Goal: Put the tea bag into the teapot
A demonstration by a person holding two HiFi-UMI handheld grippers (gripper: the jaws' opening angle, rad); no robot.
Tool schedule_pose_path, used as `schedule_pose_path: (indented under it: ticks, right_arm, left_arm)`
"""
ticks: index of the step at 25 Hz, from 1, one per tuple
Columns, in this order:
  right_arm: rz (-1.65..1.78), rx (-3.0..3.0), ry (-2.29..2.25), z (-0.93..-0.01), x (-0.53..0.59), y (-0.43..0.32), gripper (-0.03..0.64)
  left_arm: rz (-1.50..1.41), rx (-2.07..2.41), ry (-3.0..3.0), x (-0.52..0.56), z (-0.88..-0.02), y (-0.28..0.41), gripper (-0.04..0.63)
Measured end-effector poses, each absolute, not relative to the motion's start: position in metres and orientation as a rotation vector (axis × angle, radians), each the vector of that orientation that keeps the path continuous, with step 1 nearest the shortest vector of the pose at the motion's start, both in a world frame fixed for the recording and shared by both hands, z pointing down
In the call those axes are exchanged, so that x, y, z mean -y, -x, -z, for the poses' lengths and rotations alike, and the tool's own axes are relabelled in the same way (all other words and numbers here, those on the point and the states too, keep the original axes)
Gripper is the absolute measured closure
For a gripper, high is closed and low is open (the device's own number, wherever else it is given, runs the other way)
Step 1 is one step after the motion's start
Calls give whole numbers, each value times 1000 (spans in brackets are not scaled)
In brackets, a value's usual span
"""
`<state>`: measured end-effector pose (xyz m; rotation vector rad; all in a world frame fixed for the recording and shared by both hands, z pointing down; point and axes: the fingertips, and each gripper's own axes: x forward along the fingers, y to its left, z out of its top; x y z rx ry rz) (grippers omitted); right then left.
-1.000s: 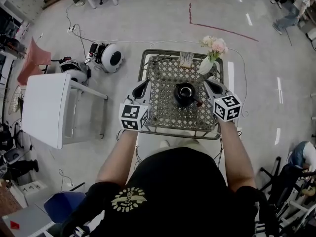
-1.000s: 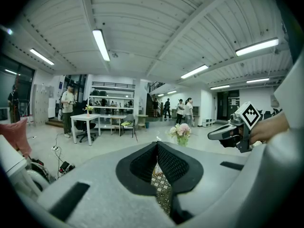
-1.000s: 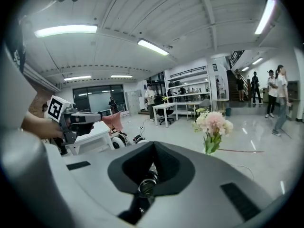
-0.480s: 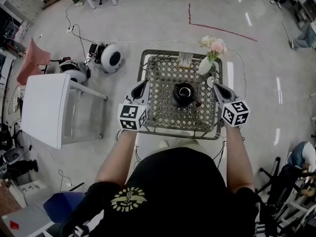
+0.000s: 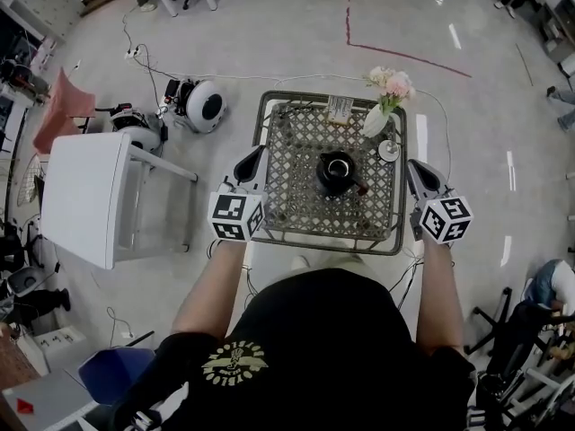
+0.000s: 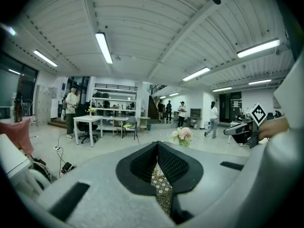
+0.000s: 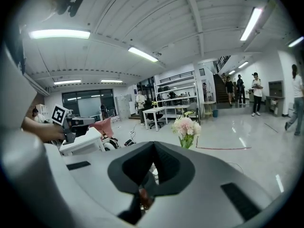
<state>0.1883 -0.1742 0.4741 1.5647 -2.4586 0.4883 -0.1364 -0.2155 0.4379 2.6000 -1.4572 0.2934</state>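
Note:
A black teapot (image 5: 336,171) stands open-topped at the middle of the lattice-topped table (image 5: 296,205). A small red tag (image 5: 362,189) lies against its right side; no tea bag shows. My left gripper (image 5: 261,150) hovers at the table's left edge, jaws shut and empty (image 6: 156,144). My right gripper (image 5: 412,163) hangs just off the table's right edge, apart from the teapot, jaws shut (image 7: 153,144). A small reddish-brown patch (image 7: 144,197) shows low in their gap; I cannot tell what it is.
A white vase of pink flowers (image 5: 386,92) stands at the table's far right corner, with a small white dish (image 5: 389,151) beside it and a card (image 5: 339,108) at the far edge. A white table (image 5: 85,196) and round white devices (image 5: 202,104) lie left.
My right gripper has drawn away from the teapot, moving right and back past the table's right edge. The left gripper has slid slightly back and left. The teapot and tag have not moved.

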Motion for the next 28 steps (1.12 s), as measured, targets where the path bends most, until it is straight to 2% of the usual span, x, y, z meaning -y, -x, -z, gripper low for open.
schedule_pose_path:
  ticks: [15,28]
  right_arm:
    - [-279,2400,-1714,-419,133,-202,607]
    - [-304,2399,-1724,-420,110,-193,607]
  left_arm:
    - [-220,1447,-2687,184,-392,124,586]
    - [-234,1434,-2694,176,-392,127,586]
